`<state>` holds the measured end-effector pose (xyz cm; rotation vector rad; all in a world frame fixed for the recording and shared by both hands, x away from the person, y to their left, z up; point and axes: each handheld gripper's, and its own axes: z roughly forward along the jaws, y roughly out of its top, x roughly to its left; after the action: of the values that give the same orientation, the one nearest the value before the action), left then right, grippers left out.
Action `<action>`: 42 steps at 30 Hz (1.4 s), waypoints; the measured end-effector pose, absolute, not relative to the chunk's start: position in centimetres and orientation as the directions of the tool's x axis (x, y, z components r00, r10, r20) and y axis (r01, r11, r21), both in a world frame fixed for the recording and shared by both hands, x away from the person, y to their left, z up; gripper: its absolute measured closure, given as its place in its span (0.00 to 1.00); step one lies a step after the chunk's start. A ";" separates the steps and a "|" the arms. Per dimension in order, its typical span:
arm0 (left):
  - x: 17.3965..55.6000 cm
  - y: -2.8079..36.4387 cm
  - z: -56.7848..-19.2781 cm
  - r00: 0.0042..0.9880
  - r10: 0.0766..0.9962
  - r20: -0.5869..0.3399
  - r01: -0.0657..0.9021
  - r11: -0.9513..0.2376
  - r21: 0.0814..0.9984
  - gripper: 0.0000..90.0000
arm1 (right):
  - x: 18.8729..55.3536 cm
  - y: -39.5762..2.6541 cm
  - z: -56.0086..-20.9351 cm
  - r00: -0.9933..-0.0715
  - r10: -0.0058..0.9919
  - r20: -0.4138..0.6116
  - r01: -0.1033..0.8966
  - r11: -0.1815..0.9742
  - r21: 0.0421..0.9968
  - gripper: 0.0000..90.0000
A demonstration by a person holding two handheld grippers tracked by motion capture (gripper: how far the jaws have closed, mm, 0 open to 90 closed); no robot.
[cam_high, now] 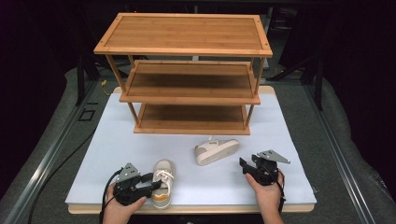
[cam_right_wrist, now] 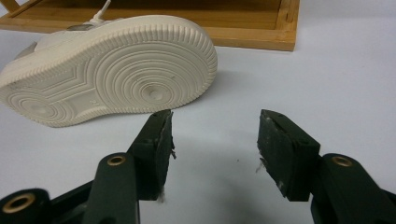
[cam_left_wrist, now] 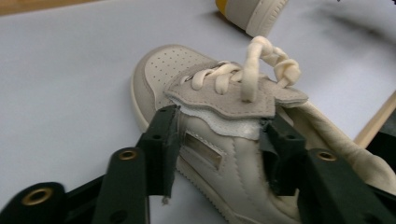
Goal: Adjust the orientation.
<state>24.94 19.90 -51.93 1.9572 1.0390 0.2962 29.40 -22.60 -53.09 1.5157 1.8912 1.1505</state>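
On the left, the left gripper (cam_high: pixel 154 183) has its jaws spread wide around a little white shoe (cam_left_wrist: pixel 205 121) that stands on the white bench (cam_high: pixel 107 144). One jaw is on each side of it, close but not squeezing. A second shoe (cam_high: pixel 215 150) lies on its side in the middle, near a wooden shelf (cam_high: pixel 187 74). The right gripper (cam_right_wrist: pixel 215 140) points at its sole, jaws spread over bare bench.
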 end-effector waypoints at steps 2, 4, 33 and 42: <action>25.3 19.8 -51.8 0.621 0.769 -0.153 0.541 -0.280 0.793 0.64 | 29.4 -22.6 -53.1 -0.292 0.945 0.149 0.569 0.046 0.821 0.50; 25.8 19.8 -51.8 0.618 0.772 -0.150 0.537 -0.275 0.798 0.65 | 29.5 -22.5 -53.2 -0.290 0.945 0.152 0.568 0.041 0.822 0.50; 30.8 19.5 -51.3 0.590 0.801 -0.096 0.521 -0.287 0.804 0.63 | 29.5 -21.9 -53.2 -0.306 0.942 0.135 0.561 0.064 0.825 0.50; 31.5 19.8 -50.2 0.606 0.795 -0.013 0.471 -0.345 0.812 0.83 | 29.3 -21.5 -52.8 -0.316 0.940 0.126 0.537 0.068 0.841 0.50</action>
<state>31.47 19.79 -50.16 2.0034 0.9999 0.4959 29.26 -21.48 -52.79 1.4646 1.8936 1.1645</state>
